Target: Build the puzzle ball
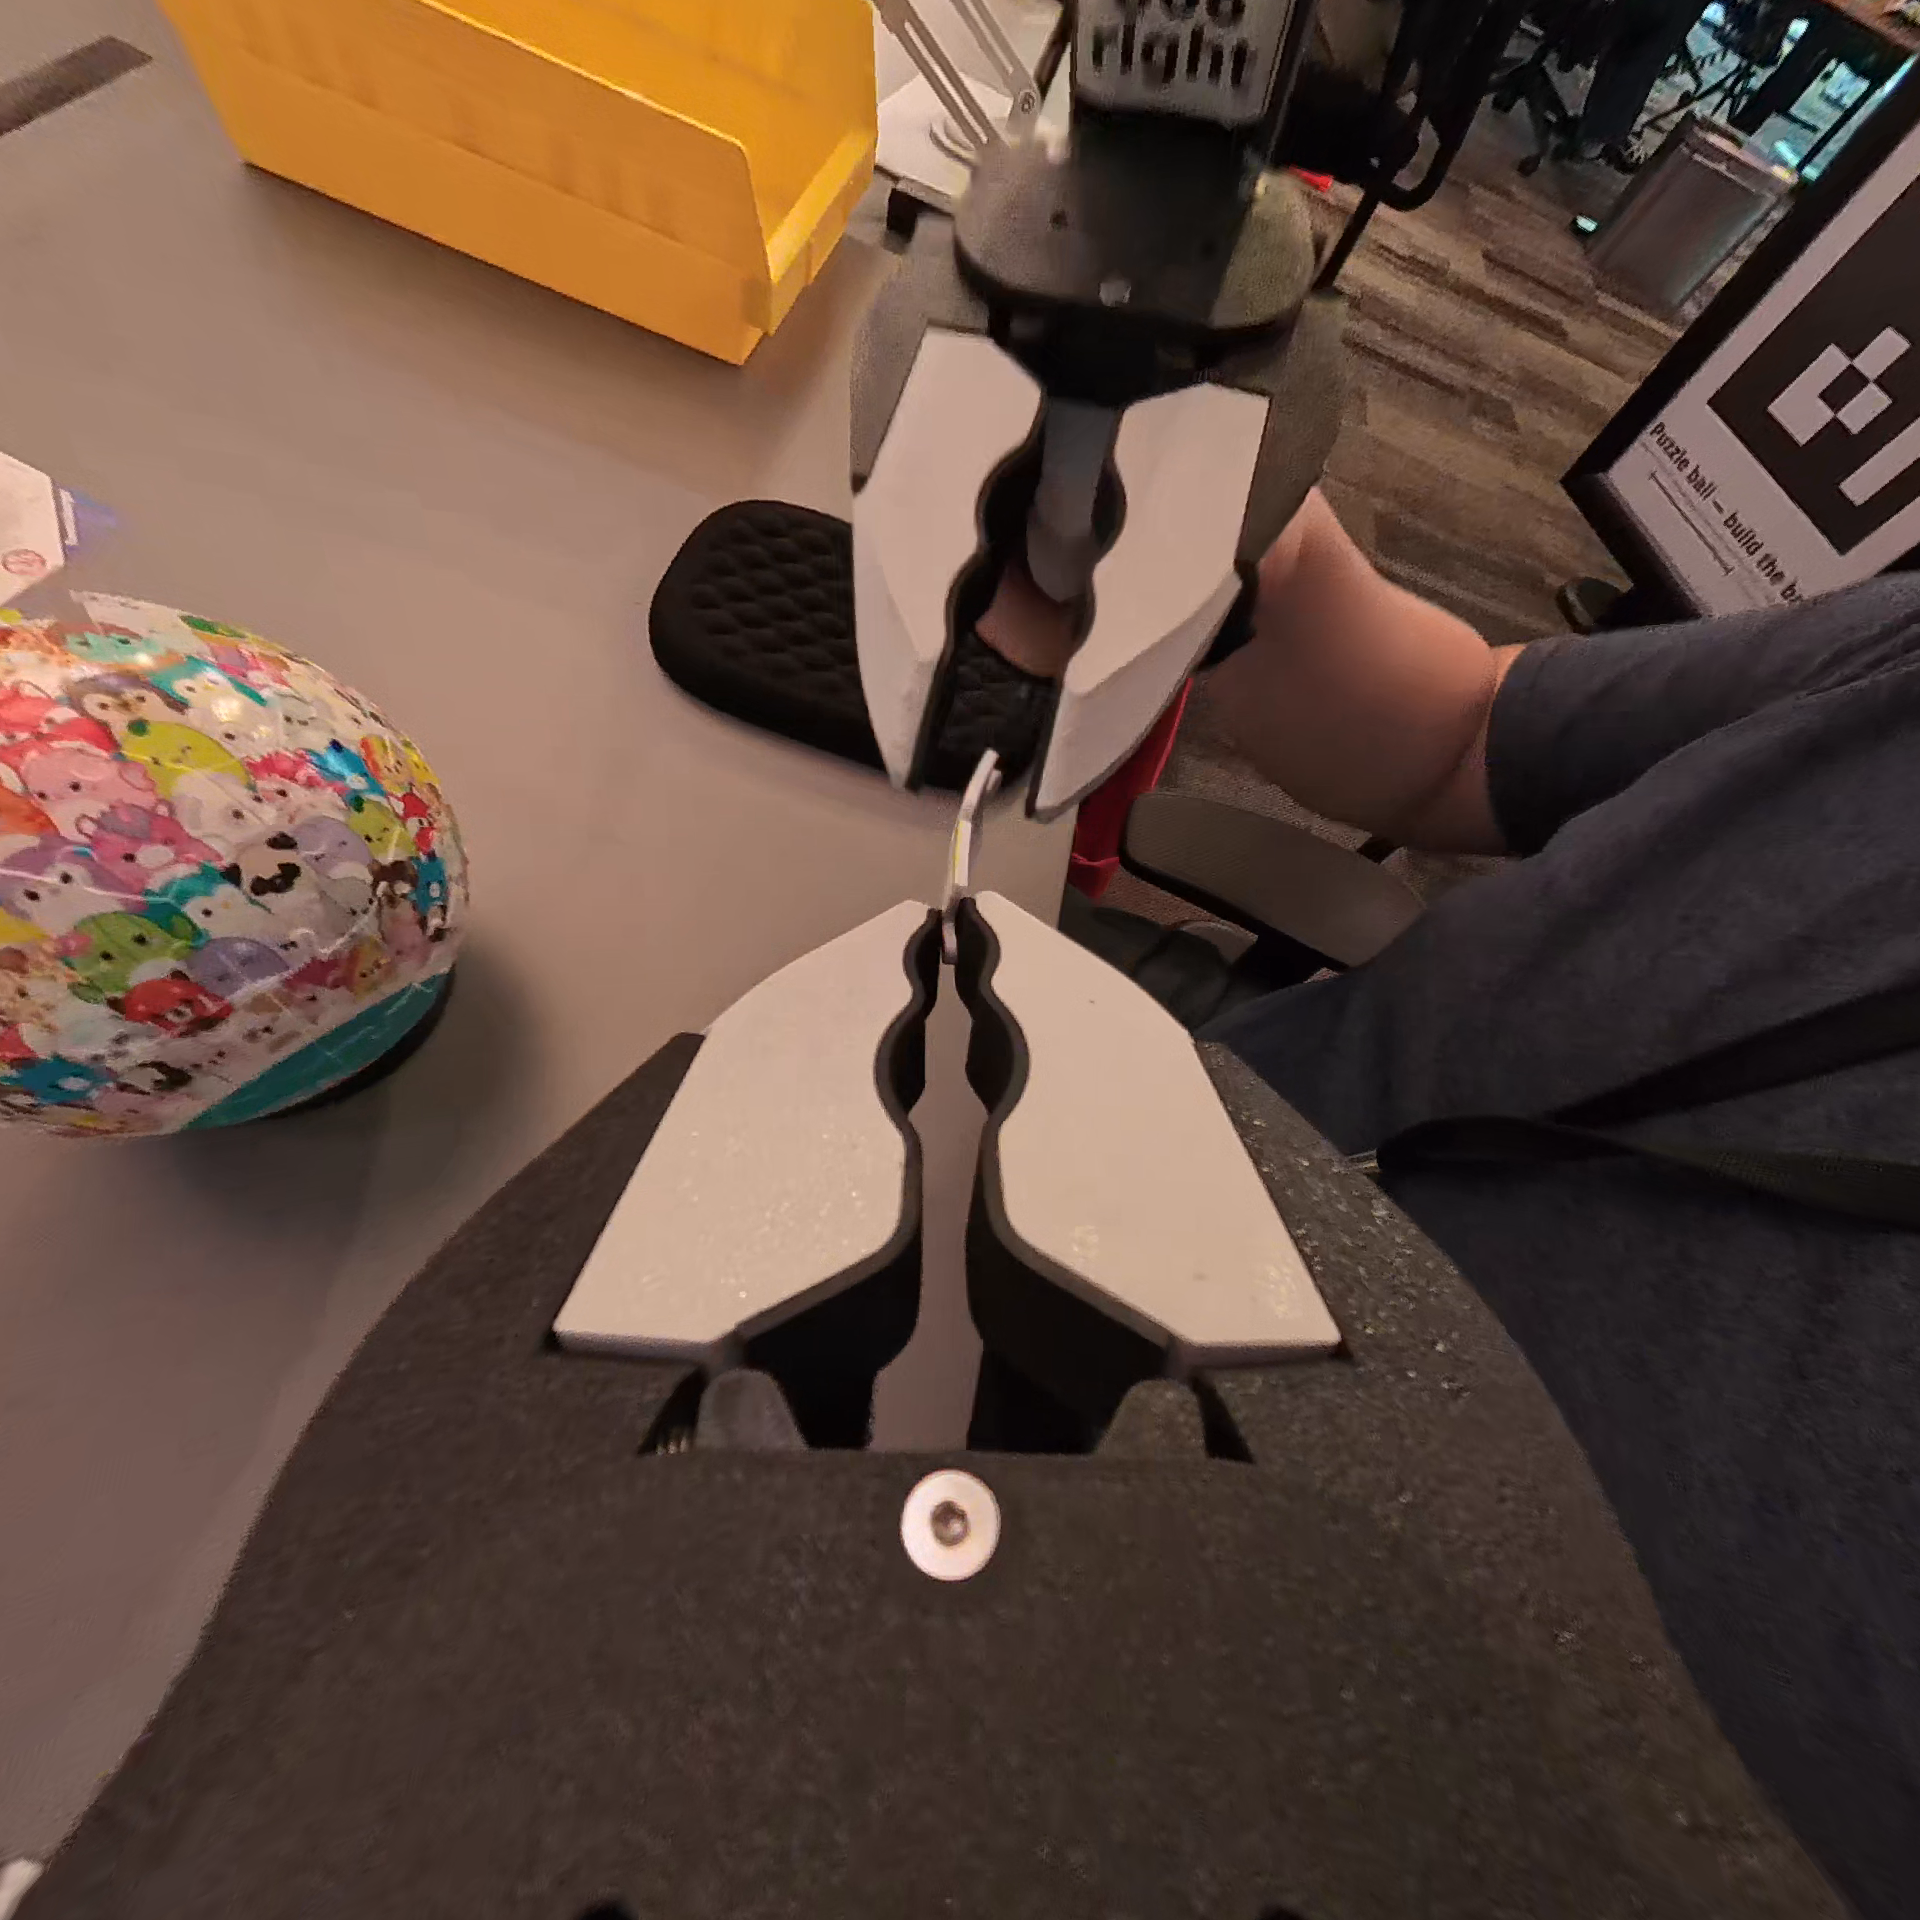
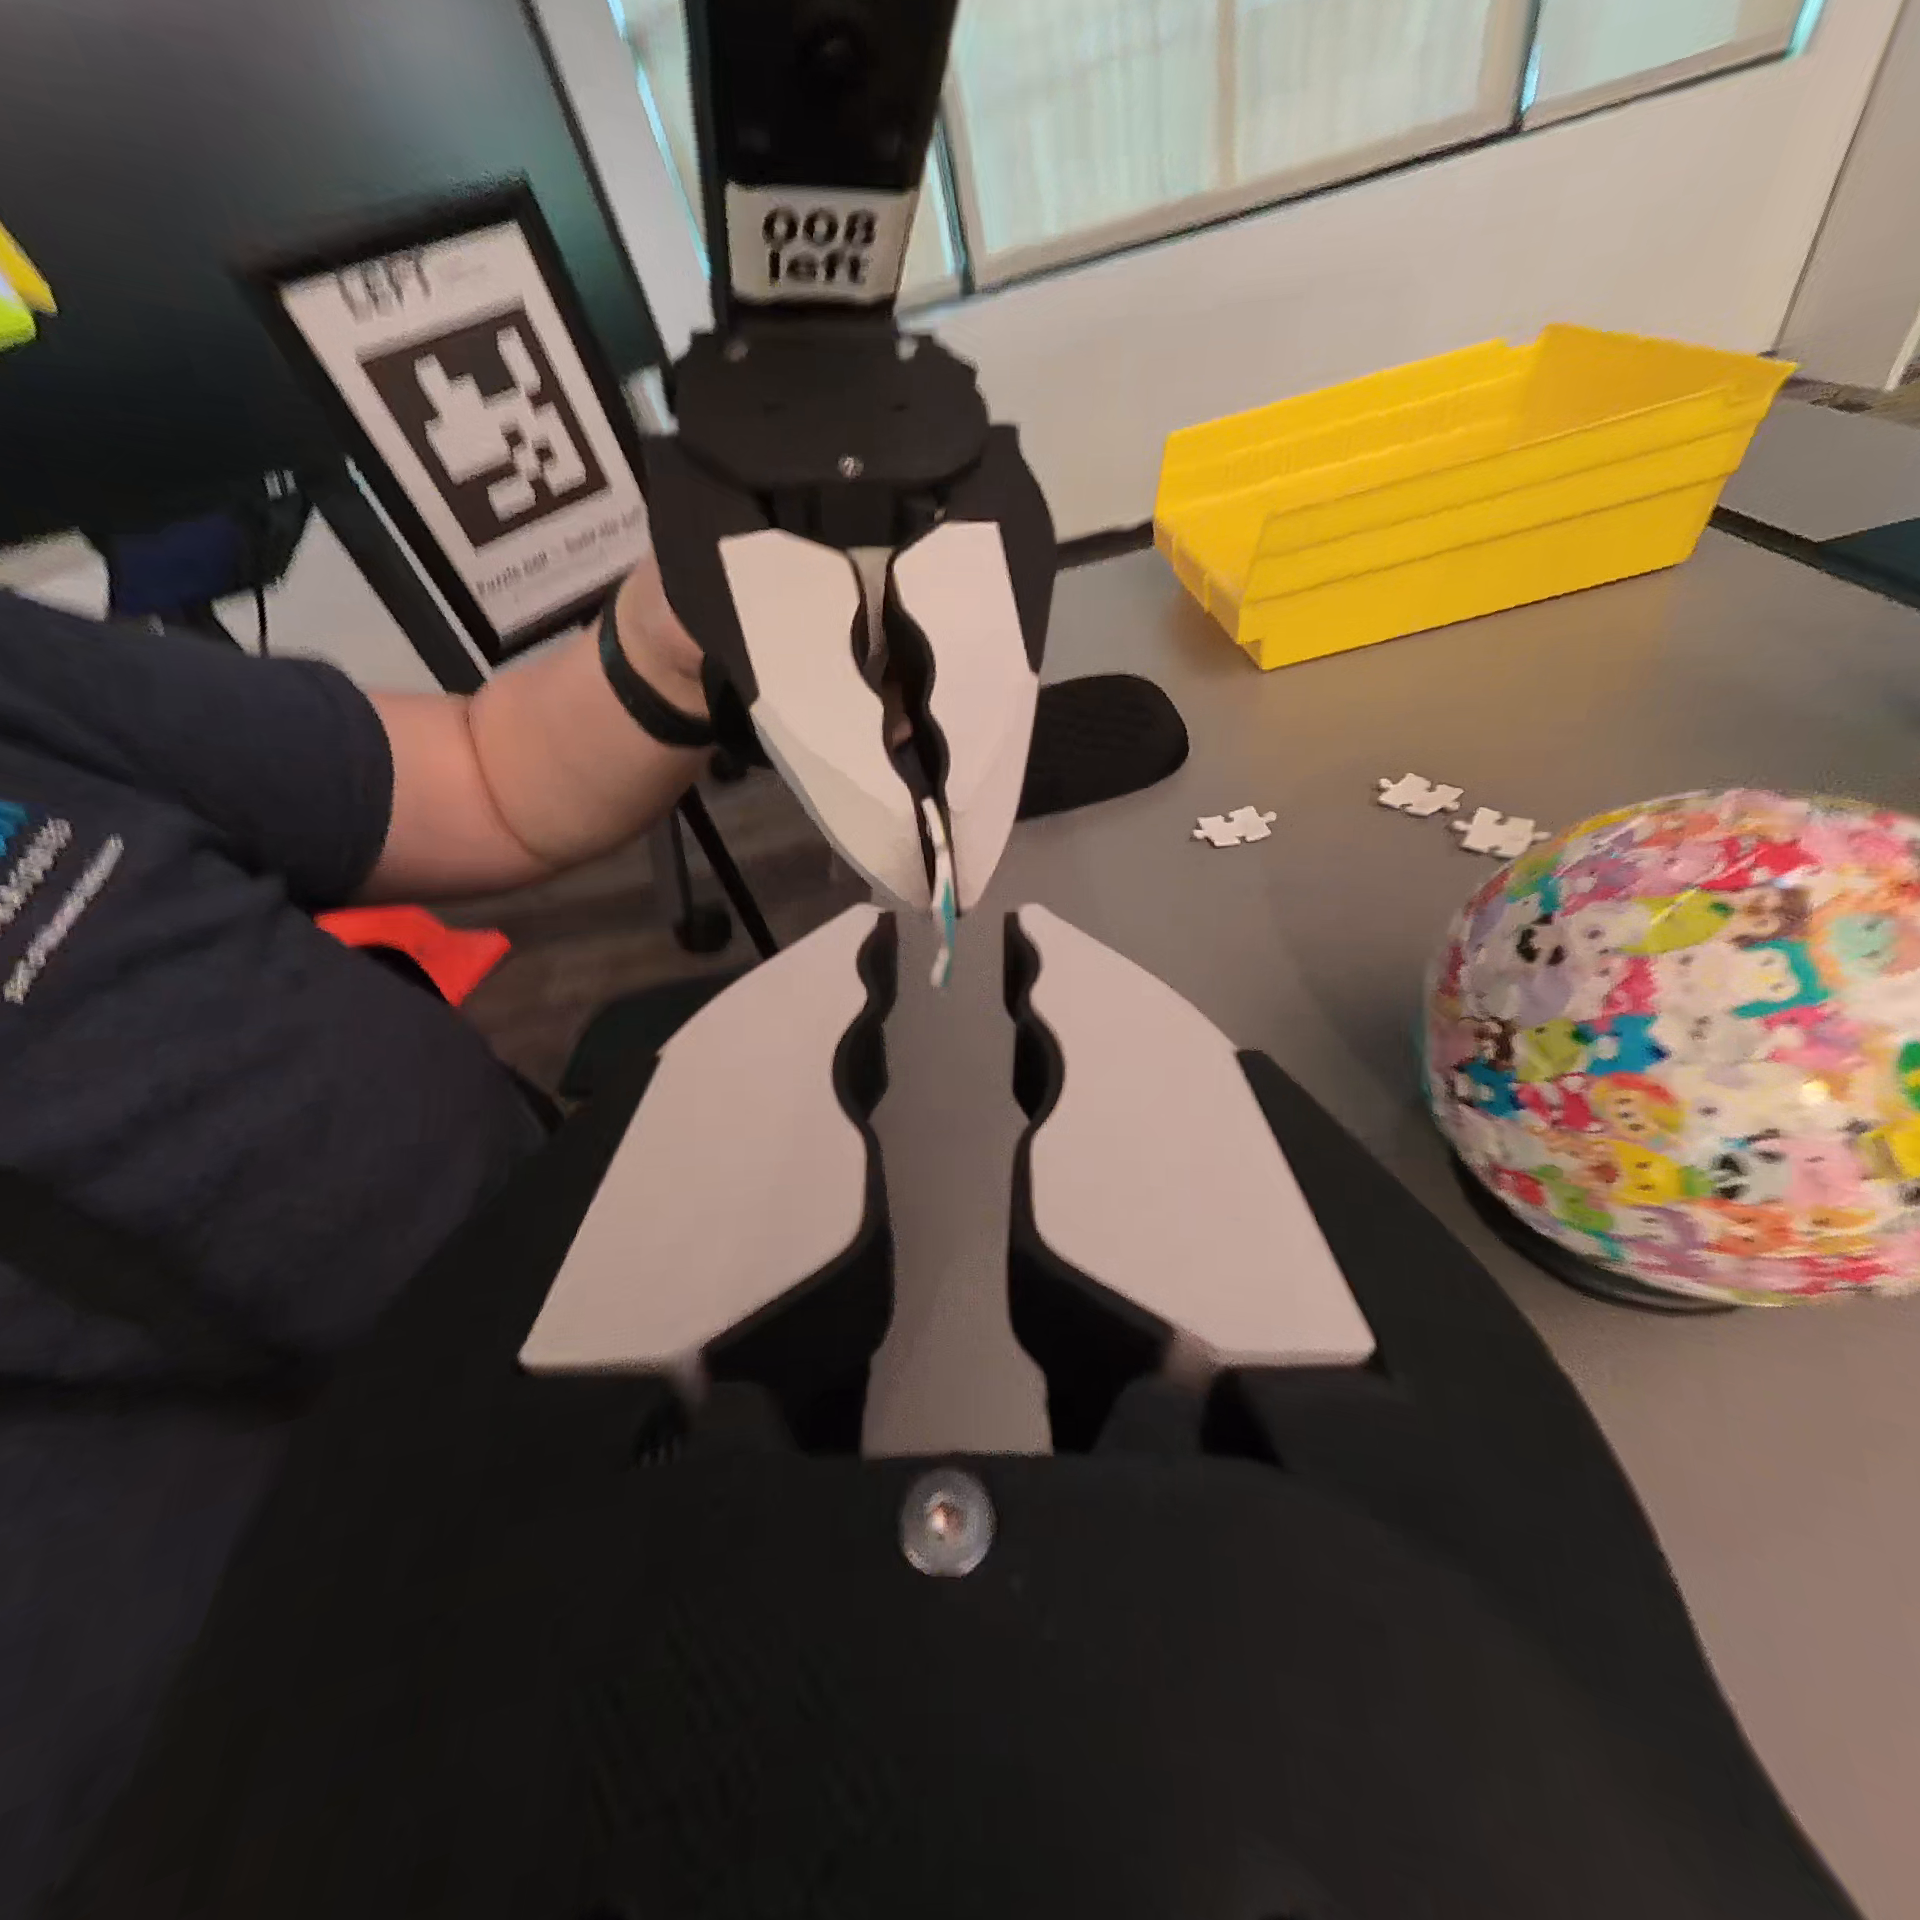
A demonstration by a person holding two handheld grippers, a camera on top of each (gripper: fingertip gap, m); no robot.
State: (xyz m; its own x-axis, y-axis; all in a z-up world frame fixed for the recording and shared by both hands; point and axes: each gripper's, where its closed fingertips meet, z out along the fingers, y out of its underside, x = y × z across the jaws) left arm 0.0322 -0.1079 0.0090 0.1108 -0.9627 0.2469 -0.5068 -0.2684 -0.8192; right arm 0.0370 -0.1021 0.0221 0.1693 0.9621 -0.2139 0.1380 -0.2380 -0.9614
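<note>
The left gripper [image 1: 951, 920] pinches a puzzle piece [image 1: 971, 831] edge-on, offering it, seemingly for a handover, to the spread right gripper [image 2: 940, 920]. The near-finished puzzle ball [image 2: 1683, 1049] waits on the table's [image 1: 540, 644] side.

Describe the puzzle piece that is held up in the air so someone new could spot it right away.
Start at the colourful puzzle ball on the grey table, then look beside it to where the two grippers meet tip to tip. The puzzle piece is pinched edge-on in the left gripper, poking toward the open right gripper. Unlike the loose white pieces lying flat on the table, it is off the surface.
</note>
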